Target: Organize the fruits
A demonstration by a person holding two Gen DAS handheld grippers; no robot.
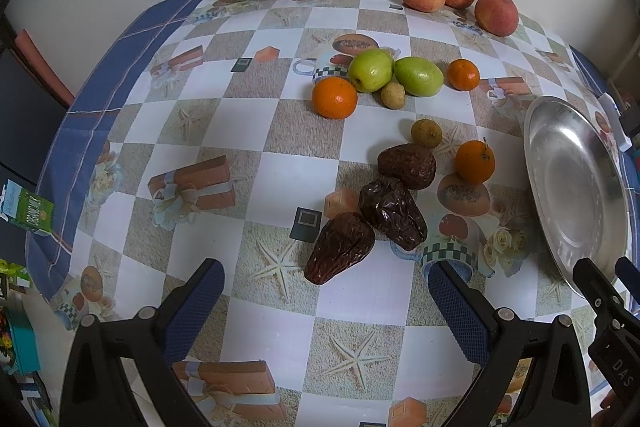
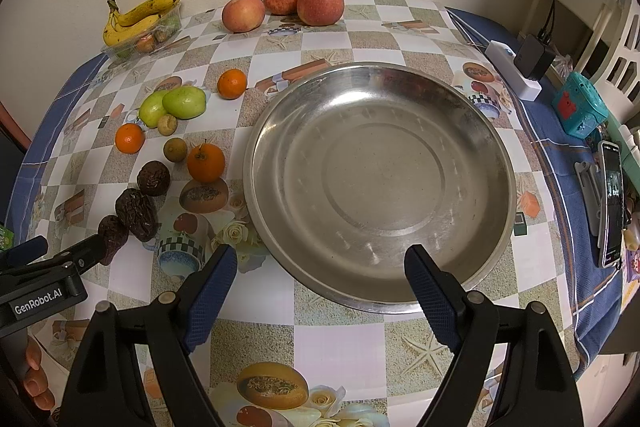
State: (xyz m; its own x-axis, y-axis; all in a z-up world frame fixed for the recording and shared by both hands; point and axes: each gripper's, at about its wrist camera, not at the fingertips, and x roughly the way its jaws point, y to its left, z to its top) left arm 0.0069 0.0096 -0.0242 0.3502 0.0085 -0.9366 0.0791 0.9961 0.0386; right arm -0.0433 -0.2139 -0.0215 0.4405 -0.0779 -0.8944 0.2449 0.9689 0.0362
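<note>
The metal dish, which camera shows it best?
The right wrist view: the whole metal dish sits centred and empty, just beyond the open jaws. The left wrist view shows it foreshortened at the right edge.

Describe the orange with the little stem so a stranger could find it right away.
Start at the steel plate on the checkered tablecloth. Just off its left rim sits the stemmed orange, beside a small brown longan. Unlike the other two oranges, it has a dark stem on top and lies closest to the plate.

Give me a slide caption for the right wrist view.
Open right gripper poised at empty steel plate; loose fruit left.
</note>
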